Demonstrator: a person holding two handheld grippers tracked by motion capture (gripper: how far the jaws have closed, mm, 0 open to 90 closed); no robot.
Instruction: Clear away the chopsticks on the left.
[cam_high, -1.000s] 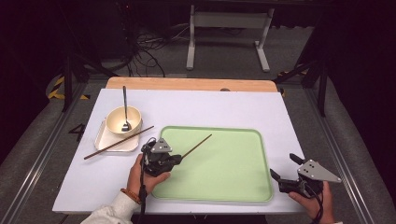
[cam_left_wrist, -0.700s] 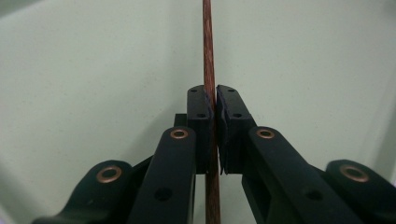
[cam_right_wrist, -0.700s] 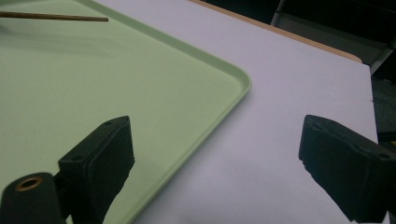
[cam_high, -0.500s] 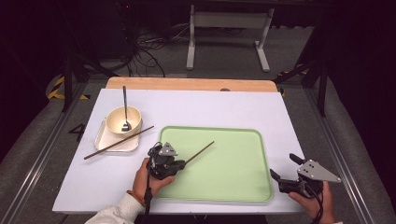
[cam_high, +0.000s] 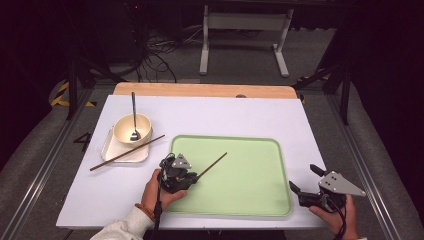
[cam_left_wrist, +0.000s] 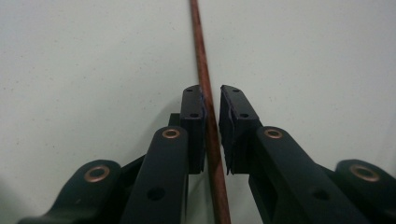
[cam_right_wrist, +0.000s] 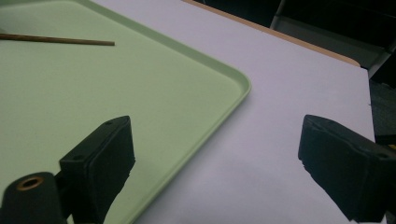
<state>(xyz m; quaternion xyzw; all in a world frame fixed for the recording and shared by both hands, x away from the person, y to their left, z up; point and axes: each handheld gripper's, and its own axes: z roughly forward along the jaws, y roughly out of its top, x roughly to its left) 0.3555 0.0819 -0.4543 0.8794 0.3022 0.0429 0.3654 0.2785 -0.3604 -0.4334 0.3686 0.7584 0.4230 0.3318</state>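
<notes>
The left tongs (cam_left_wrist: 212, 100) have just been opening, pads now slightly apart around the chopstick (cam_left_wrist: 205, 79). Lift away straight, so it stays on the tray (cam_high: 260, 200). The right tongs (cam_right_wrist: 217, 163) are spread wide.

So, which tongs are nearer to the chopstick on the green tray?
Left. The left tongs have the chopstick between their jaws, which have just been opening. The right tongs are apart, at the green tray's right edge.

no readable text, label or number anywhere
</notes>
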